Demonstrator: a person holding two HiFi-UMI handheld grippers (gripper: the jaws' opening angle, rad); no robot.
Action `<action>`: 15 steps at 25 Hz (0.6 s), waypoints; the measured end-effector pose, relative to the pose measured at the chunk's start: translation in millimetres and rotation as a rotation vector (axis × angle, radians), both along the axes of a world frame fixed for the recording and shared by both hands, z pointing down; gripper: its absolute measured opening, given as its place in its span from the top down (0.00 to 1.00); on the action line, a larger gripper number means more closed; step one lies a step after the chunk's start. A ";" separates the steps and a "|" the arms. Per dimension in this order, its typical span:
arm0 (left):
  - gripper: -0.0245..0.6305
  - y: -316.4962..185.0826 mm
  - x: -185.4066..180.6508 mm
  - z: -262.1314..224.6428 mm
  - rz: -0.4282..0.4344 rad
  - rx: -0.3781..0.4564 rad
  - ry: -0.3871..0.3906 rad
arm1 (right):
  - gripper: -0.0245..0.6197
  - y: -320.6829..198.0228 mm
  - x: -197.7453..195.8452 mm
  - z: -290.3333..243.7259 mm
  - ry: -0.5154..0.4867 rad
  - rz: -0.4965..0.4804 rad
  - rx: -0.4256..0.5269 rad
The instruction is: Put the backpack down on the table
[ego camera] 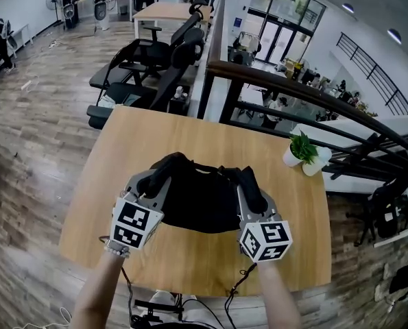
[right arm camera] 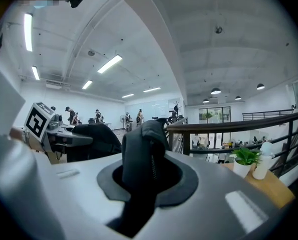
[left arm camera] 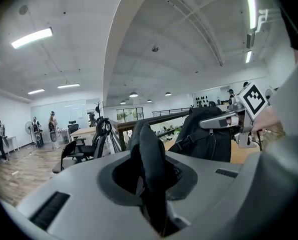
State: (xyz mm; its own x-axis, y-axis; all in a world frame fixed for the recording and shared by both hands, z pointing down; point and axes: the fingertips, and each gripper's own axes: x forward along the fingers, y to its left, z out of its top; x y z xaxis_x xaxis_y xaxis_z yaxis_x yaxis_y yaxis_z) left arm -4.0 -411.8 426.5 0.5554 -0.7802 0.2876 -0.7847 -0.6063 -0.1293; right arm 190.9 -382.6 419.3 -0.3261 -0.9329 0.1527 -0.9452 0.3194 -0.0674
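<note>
A black backpack (ego camera: 197, 199) hangs between my two grippers over the middle of the wooden table (ego camera: 190, 132). I cannot tell whether its bottom touches the tabletop. My left gripper (ego camera: 164, 175) is shut on a black padded part at the bag's left top, seen as a dark fold (left arm camera: 147, 154) clamped in the jaws. On the right top, my right gripper (ego camera: 249, 181) is shut on a similar padded part with a zip (right arm camera: 141, 154). The bag's body (left arm camera: 209, 134) and the right gripper (left arm camera: 229, 120) show in the left gripper view.
A small potted plant (ego camera: 302, 148) and a white bottle (ego camera: 320, 159) stand at the table's far right corner. A dark railing (ego camera: 293, 81) runs behind the table. Black office chairs (ego camera: 149, 60) stand beyond the far left edge.
</note>
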 end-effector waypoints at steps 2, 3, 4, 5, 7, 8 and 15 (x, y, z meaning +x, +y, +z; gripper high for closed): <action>0.87 -2.8 -1.7 12.5 -0.012 -0.023 0.001 | 0.86 -4.6 -1.6 12.5 0.000 0.004 -0.015; 0.87 -3.9 -2.2 19.1 -0.015 -0.032 -0.002 | 0.86 -6.4 -2.2 18.8 -0.001 0.006 -0.021; 0.87 -4.8 -2.3 25.5 -0.016 -0.037 -0.009 | 0.86 -7.9 -2.4 25.0 -0.002 0.008 -0.027; 0.87 -5.5 -2.1 31.7 -0.015 -0.042 -0.019 | 0.86 -9.3 -2.5 31.3 -0.003 0.010 -0.035; 0.87 -6.1 -2.0 44.8 -0.017 -0.059 -0.041 | 0.86 -10.5 -2.4 44.6 0.001 0.012 -0.056; 0.87 -5.9 -2.0 51.6 -0.019 -0.073 -0.050 | 0.86 -10.0 -2.0 50.9 0.008 0.011 -0.068; 0.86 -7.4 -2.7 82.0 -0.023 -0.121 -0.085 | 0.86 -9.6 3.2 78.1 0.017 0.012 -0.099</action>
State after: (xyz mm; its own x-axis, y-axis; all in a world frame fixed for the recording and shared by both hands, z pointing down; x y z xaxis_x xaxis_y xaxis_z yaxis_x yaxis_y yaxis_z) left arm -6.7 -419.2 508.5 0.5078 -0.7492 0.4252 -0.7879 -0.6035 -0.1226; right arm 194.1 -392.2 497.4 -0.3119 -0.9167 0.2499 -0.9501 0.3008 -0.0824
